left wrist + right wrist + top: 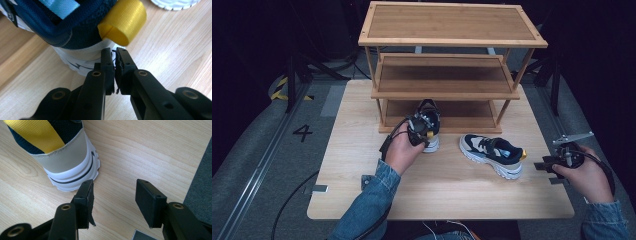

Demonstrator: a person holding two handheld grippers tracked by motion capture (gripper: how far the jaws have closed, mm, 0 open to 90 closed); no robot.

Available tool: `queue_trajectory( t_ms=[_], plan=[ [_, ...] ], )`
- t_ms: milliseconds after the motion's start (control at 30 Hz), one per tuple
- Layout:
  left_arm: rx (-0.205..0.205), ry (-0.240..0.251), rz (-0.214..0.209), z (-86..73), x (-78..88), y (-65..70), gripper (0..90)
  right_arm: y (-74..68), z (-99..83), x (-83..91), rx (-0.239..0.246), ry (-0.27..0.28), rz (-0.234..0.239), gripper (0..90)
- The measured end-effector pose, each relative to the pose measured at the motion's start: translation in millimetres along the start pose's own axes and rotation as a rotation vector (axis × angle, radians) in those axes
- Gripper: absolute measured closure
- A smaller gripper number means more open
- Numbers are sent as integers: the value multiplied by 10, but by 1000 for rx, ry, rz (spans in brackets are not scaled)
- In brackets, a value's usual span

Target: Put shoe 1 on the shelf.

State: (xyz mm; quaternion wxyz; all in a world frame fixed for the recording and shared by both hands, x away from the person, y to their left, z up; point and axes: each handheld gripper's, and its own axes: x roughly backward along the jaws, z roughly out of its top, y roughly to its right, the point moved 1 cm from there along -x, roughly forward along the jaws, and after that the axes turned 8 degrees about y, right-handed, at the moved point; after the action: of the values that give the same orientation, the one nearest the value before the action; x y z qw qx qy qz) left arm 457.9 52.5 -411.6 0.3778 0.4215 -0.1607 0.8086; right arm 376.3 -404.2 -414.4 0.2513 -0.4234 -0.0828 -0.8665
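- Jaws of my left gripper (114, 56) are clenched together with nothing between them, tips at the heel of the near shoe (428, 125); I'd reopen and bite the yellow pull loop (123, 23) squarely.
- Right gripper (113, 191) hangs released behind the second shoe (492, 154).
- Near shoe's long axis runs six to twelve, toe toward the rack (447, 65); the second shoe points nine o'clock.
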Motion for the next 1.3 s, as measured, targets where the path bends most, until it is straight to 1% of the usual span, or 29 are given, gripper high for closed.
queue_trajectory(
  t_ms=[33,67,100,133,233,333,367,400,467,500,533,567,600,733,800,900,933,967,1000,1033,1100,1133,1167,1233,1267,1300],
  plan=[
    [0,-2,6,12,4,-8,847,1,-4,-1,0,-1,0,501],
    [2,2,-11,35,-6,-34,857,1,-5,-1,-1,-1,1,501],
    [11,3,-18,49,-11,-43,861,1,-5,2,-2,0,1,501],
    [28,-13,-19,65,-9,-43,868,1,-6,4,-2,1,0,501],
    [33,-22,-21,96,2,-51,879,0,-6,13,-3,3,0,501],
    [31,-1,-24,119,19,-65,885,1,-7,10,-2,2,0,501],
    [24,8,-22,127,23,-72,885,-1,-7,7,-3,2,0,501],
    [22,13,-7,139,27,-76,881,-2,-6,6,-3,1,1,501],
    [17,23,0,162,22,-96,875,-6,-5,3,0,0,3,501],
    [23,25,-3,174,14,-110,875,-7,-4,3,0,0,3,501],
    [27,19,3,187,6,-125,876,-9,-3,5,0,1,4,501],
    [27,19,3,187,6,-125,875,-9,-3,5,0,1,4,501],
    [18,20,10,214,-11,-155,872,-9,-3,6,0,0,3,501],
    [15,37,35,253,-60,-199,837,-8,-5,-1,0,-2,4,501],
    [20,49,36,270,-81,-225,823,-9,-4,-2,1,-1,5,500],
    [15,57,45,276,-102,-246,780,-7,-4,0,0,1,5,500],
    [21,72,53,274,-125,-253,780,-5,-5,0,1,1,4,500],
    [37,87,52,265,-155,-278,752,-3,-7,5,-3,4,2,500],
    [44,98,45,265,-166,-289,736,-2,-8,6,-2,3,1,499],
    [59,120,46,262,-188,-302,714,0,-8,7,-2,4,1,499],
    [47,127,70,255,-213,-329,673,-2,-7,8,-3,5,1,498],
    [51,134,72,248,-222,-341,647,-4,-7,8,-3,5,1,498],
    [51,134,72,248,-222,-341,648,-4,-7,8,-3,5,1,498],
    [78,151,63,240,-232,-361,644,-4,-5,8,-3,6,2,498],
    [86,161,55,238,-248,-376,626,-3,-5,4,-3,7,1,498],
    [103,171,55,239,-261,-370,621,-2,-5,3,-2,5,1,498]
  ],
)
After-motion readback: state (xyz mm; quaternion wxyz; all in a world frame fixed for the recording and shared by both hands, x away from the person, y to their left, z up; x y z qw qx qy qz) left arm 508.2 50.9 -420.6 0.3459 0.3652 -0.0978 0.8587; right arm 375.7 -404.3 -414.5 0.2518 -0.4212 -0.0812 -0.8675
